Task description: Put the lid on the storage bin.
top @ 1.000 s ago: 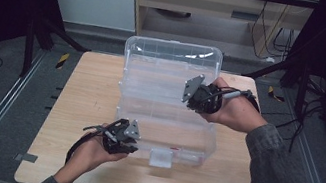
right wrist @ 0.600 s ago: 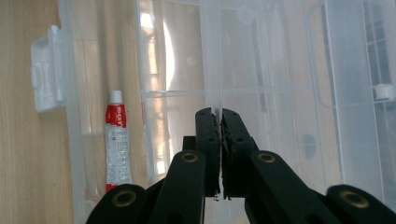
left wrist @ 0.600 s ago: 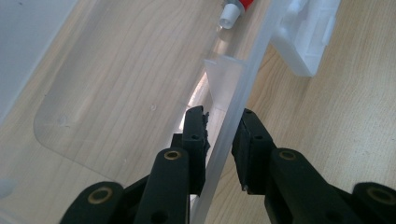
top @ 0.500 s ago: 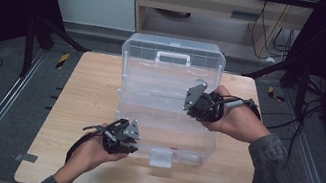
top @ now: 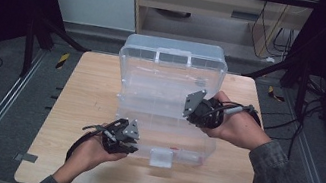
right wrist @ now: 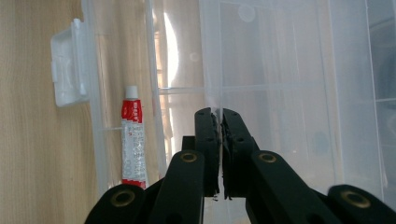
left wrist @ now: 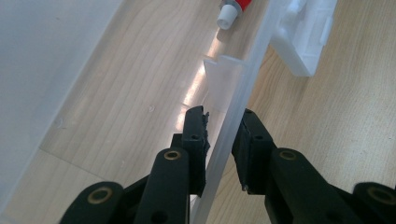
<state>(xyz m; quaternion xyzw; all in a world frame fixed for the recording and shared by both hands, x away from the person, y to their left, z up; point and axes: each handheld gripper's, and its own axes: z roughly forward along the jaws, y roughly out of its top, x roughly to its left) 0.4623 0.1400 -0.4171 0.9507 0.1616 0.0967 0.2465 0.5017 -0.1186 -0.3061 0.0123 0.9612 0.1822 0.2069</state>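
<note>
Lid work on a clear plastic organiser box (top: 143, 134), set mid-worktop (top: 82, 107) with its latch tab (top: 160, 157) facing the near edge.

Hold the base steady with the left gripper (top: 123, 138): jaws narrowed astride the front wall (left wrist: 233, 116), one inside and one outside, apparently pinching it, though pad contact is hard to confirm in the left gripper view. Keep that grip low and firm so the base does not slide or tip.

Guide the raised lid (top: 173, 65) with the right gripper (top: 197, 108): jaws fully closed, seemingly on a thin plastic edge (right wrist: 219, 105), perhaps the lid's side edge. Swing about the rear hinge in one smooth arc; avoid twisting, since thin plastic flexes and may slip from the pads. Watch the tube (right wrist: 133, 140) lying in the front compartment, just behind the latch tab; keep it clear of the rim.

Count:
- organiser box: one
- lid: one
- latch tab: one
- red-and-white tube: one
- grippers: two
</note>
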